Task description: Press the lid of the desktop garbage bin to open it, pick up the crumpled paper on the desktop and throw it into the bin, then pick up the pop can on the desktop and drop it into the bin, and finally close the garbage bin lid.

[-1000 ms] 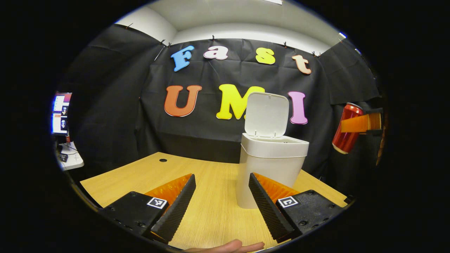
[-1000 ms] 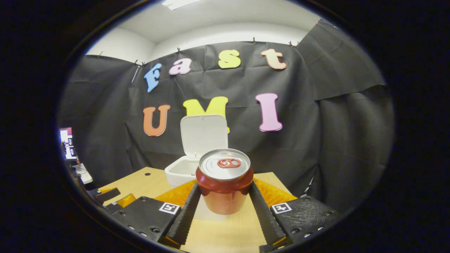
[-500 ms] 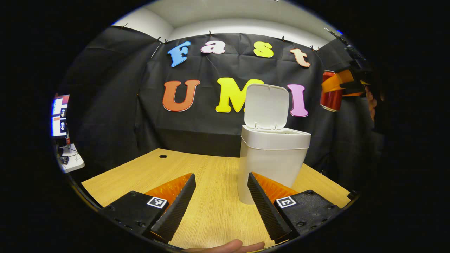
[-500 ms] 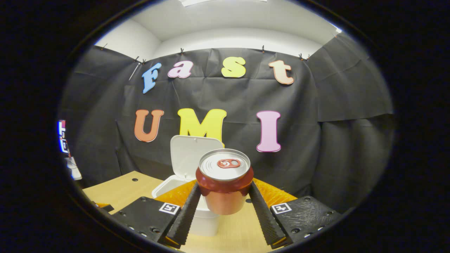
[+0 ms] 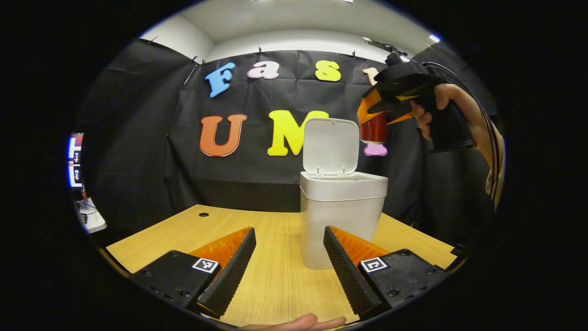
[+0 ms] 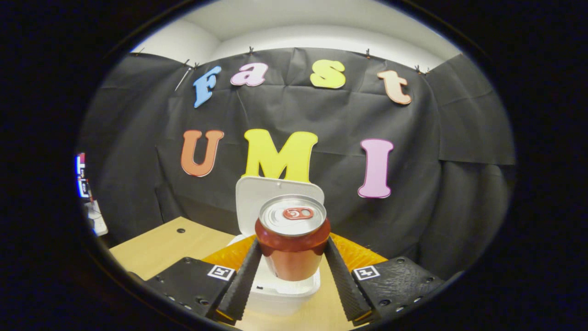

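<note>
A white garbage bin (image 5: 342, 220) stands on the wooden desk (image 5: 193, 234), its lid (image 5: 330, 146) raised upright. My left gripper (image 5: 287, 264) hovers low over the desk just in front of the bin, open with nothing between its fingers. The red pop can (image 6: 292, 241) sits upright between both fingers of my right gripper (image 6: 292, 276), which is shut on it. In the left gripper view that gripper (image 5: 376, 115) holds the can (image 5: 373, 129) high, above the bin's right rim. Below the can in the right gripper view lie the bin's mouth (image 6: 285, 287) and the lid (image 6: 257, 195).
A hand (image 5: 452, 110) grips the right gripper's handle, with cables trailing from it. A fingertip (image 5: 298, 322) shows at the left view's bottom edge. A monitor (image 5: 73, 158) and a small white table (image 5: 89, 218) stand far left. The desk has a cable hole (image 5: 203, 214).
The right gripper has carried the can up and leftwards, from beside the bin to above its right rim. The left gripper has shifted slightly; it stays open.
</note>
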